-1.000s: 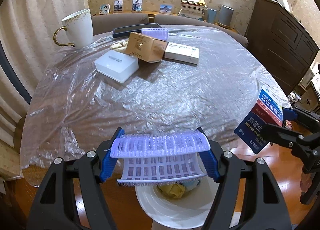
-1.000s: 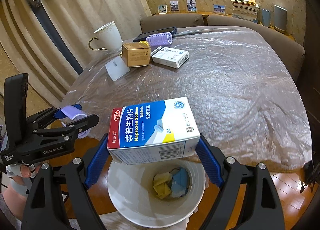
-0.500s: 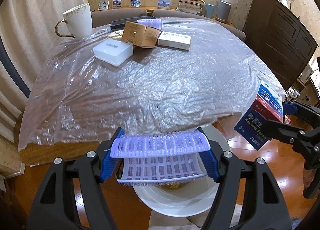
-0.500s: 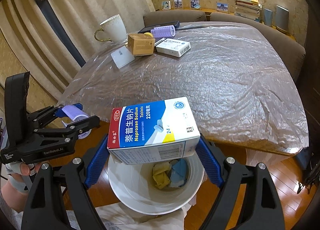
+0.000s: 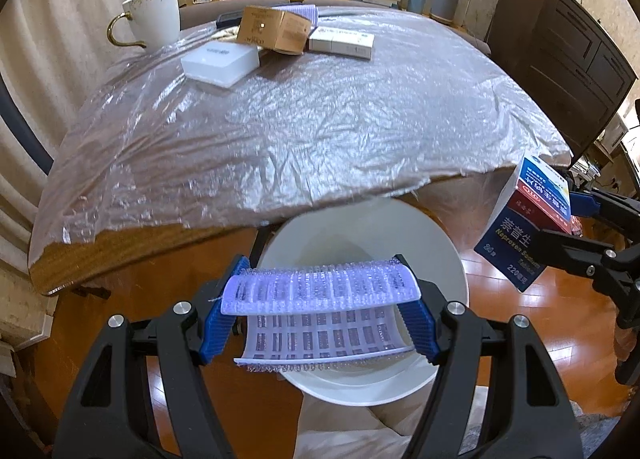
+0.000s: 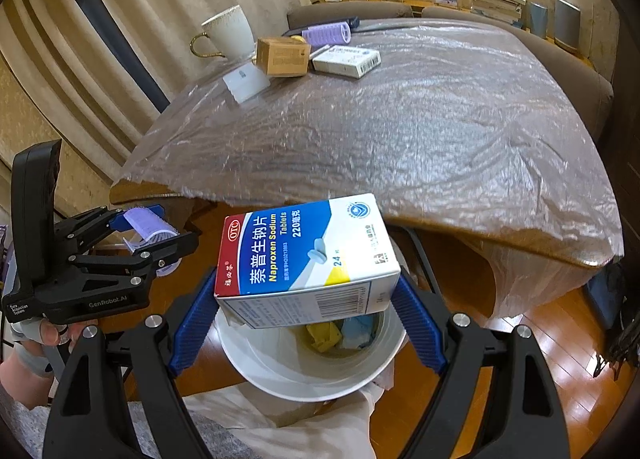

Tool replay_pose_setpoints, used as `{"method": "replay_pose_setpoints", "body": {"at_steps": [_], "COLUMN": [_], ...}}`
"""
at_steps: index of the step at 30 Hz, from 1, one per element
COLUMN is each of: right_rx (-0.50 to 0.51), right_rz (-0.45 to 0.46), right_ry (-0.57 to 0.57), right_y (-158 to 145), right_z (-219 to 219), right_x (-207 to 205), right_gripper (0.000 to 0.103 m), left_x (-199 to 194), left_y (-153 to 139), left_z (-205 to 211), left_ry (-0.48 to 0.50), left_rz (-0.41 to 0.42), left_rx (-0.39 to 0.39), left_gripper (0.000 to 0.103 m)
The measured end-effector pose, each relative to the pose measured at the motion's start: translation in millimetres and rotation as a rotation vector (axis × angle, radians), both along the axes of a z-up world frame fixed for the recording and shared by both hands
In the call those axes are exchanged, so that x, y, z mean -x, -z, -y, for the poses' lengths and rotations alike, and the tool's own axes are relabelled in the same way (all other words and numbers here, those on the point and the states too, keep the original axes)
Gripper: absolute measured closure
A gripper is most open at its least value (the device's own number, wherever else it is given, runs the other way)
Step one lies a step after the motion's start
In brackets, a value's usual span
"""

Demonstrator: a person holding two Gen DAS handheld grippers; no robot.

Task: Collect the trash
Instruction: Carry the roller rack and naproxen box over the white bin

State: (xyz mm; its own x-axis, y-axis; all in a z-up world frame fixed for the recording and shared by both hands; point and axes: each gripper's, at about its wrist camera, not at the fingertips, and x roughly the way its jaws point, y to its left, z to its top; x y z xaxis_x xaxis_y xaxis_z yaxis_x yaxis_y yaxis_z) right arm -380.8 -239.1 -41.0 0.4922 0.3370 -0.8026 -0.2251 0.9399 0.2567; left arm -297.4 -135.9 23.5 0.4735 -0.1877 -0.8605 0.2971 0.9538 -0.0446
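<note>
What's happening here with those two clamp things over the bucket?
A person is clearing trash off a table, with a hand-held gripper in each hand. The left gripper is clamped on a purple hair roller, and the right gripper on a medicine box. Both hang over a white bin beside the table, with crumpled scraps already inside. Neither item has been dropped yet. A mug and several boxes remain on the table.

Both grippers drew back from the table point(image 5: 304, 131) and sank — the white bin point(image 5: 360, 255), earlier half hidden under its edge, came fully beneath the hair roller point(image 5: 320, 291) and the medicine box point(image 6: 308, 259).
</note>
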Motion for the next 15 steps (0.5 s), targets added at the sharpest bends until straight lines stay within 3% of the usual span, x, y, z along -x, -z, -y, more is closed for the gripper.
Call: {"method": "replay_pose_setpoints", "body": {"at_steps": [15], "right_rx": [0.027], "right_rz": [-0.057], "right_ry": [-0.011], "right_y": [29], "right_z": [-9], "right_x": [5], "right_gripper": [0.021], "left_x": [11], "left_y": [34], "left_z": [2], "left_ry": [0.016], "left_rz": [-0.065], "left_rx": [-0.043], "left_gripper": [0.031]}}
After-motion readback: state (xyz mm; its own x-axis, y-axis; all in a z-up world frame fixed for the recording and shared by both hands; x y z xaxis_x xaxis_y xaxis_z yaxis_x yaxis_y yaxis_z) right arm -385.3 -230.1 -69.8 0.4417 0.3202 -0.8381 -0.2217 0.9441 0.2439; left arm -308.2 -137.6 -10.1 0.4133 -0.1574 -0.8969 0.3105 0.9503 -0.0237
